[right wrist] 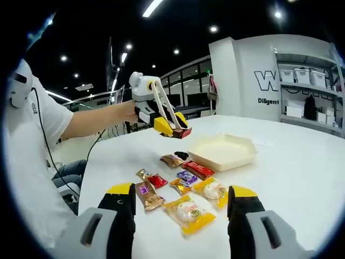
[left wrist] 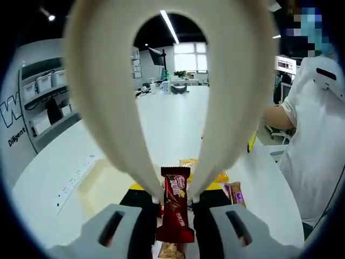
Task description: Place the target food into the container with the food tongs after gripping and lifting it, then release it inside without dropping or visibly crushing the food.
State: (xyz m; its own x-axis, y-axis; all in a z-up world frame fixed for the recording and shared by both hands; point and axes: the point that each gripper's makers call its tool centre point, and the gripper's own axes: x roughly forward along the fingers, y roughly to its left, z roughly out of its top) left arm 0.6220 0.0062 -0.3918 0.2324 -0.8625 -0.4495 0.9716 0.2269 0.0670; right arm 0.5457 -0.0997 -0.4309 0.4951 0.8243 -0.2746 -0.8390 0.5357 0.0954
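Left gripper (right wrist: 161, 116) up in the air over the white table (right wrist: 302, 162), jaws squeezing a pair of cream food tongs (left wrist: 172, 108); tong tips pinch a dark red snack bar (left wrist: 176, 208) by its upper part, wrapper hanging down between the jaws in the left gripper view. From the right gripper view the same bar (right wrist: 181, 132) shows at the tong tips, lifted clear of the table, above and to the left of the cream hexagonal container (right wrist: 223, 151), near it but not yet over it. Right gripper (right wrist: 183, 216) low at the table edge, jaws spread wide, nothing between them. Loose snacks lie on the table between it and the container: two yellow-wrapped cakes (right wrist: 188, 213), a purple candy (right wrist: 187, 176), a red bar (right wrist: 198, 169) just beside the container wall. Step in hand, as I read it: carry the bar across and lower it in. To do it well, hold squeeze pressure steady, enough to keep the slippery wrapper but no more, since the bar is gripped by one end and could swing or slide; travel level until the bar is over the container's middle, descend until the bar's low end is near the floor, then ease the jaws apart slowly
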